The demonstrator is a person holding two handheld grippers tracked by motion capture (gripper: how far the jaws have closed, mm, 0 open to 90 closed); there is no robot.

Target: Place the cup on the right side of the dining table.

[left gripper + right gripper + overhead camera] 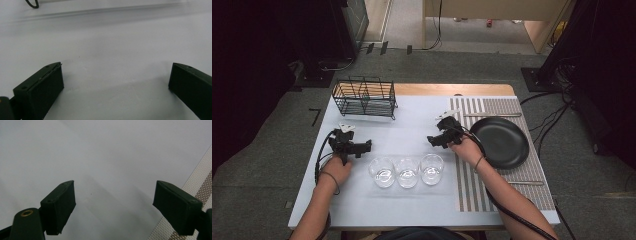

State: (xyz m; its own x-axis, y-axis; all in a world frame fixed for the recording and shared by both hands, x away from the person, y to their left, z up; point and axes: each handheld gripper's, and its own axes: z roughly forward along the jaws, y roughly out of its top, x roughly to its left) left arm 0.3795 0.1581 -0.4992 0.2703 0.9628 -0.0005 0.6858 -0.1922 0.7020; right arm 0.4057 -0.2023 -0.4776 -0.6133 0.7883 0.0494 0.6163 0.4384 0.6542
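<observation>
While both hands rest on the pale table point(412, 210), the left gripper point(362, 148) sits near the left edge and the right gripper point(435, 140) sits near the middle, beside the striped mat point(472, 190). Both have their jaws spread wide, and nothing is between them. Three clear glasses point(407, 171) stand in a row near the front, between the two hands and close to both. There is bare table behind the glasses, up to the black wire rack point(364, 96) at the back left. A black plate point(501, 142) lies on the mat, just right of the right hand. The floor around is grey carpet. The right gripper view shows the mat's corner point(200, 182), and the left gripper view shows plain table point(112, 50).
</observation>
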